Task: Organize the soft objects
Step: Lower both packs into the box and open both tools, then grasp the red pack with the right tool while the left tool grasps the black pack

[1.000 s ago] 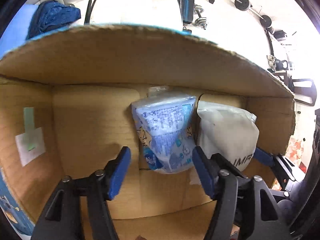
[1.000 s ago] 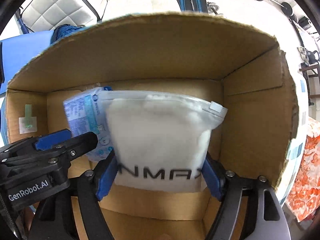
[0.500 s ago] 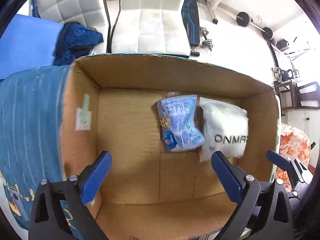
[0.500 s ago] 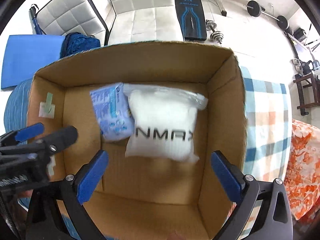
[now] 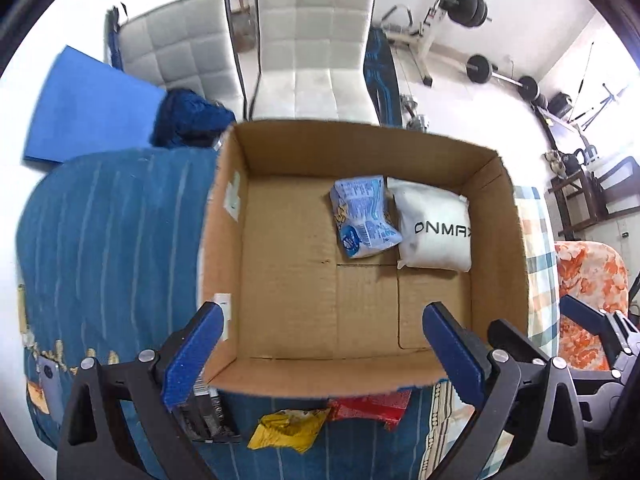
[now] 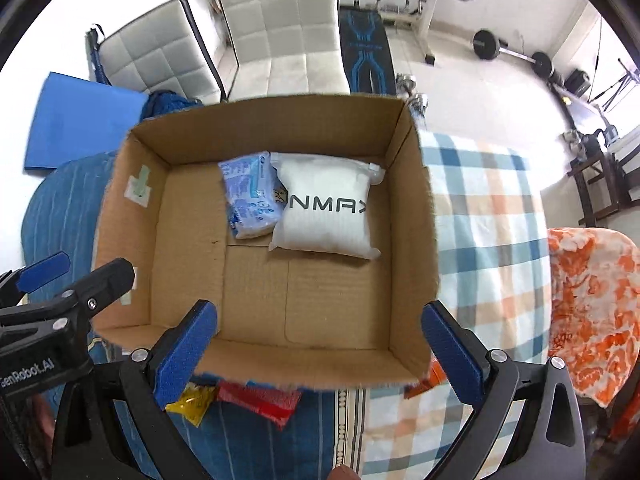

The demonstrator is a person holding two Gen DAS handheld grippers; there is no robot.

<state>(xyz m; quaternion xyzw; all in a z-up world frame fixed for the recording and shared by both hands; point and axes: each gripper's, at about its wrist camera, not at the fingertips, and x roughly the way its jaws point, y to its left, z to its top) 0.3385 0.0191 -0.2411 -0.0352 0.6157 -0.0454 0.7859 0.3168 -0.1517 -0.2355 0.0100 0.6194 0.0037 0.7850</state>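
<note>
Left wrist view: left gripper spread wide, empty, above cardboard box; blue printed pack and white ONMAX pouch lie touching at 1 o'clock on box floor; yellow wrapper and red wrapper outside at 6 o'clock.

Right wrist view: right gripper wide, empty; pouch at 12 o'clock, looks light, squashy, film likely slippery; pinch across mid-body, not the zip corner.
</note>
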